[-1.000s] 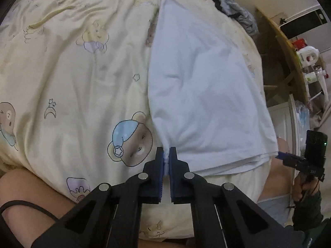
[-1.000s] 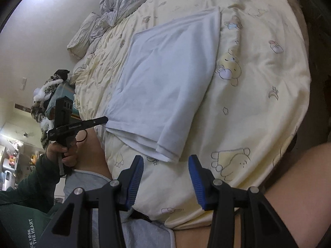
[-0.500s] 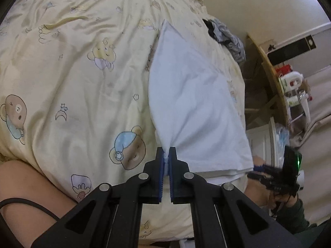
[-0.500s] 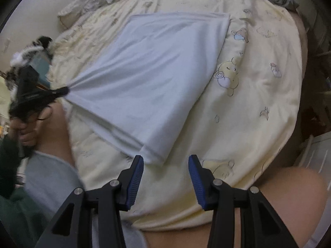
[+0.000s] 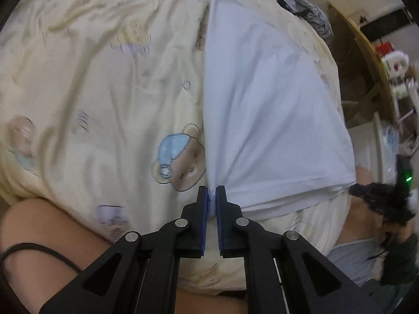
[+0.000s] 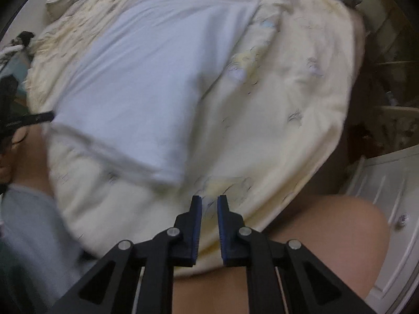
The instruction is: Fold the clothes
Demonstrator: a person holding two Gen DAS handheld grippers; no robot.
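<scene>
While motion blur smears the duvet [image 6: 288, 83], the garment's [image 6: 146, 78] folds stay unreadable.

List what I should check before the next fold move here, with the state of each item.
1. Left hand-held gripper clamped on the near corner of the white garment: ok.
2. Right hand-held gripper holding the other near corner: not ok. Its jaws are closing with nothing between them, and the corner lies up and left of the tips.
3. Garment lying flat on the duvet: ok, with creases only near the held corner.
4. Grey clothes pile apart from the garment: ok.
5. All layers caught in the left grip: cannot tell.
</scene>
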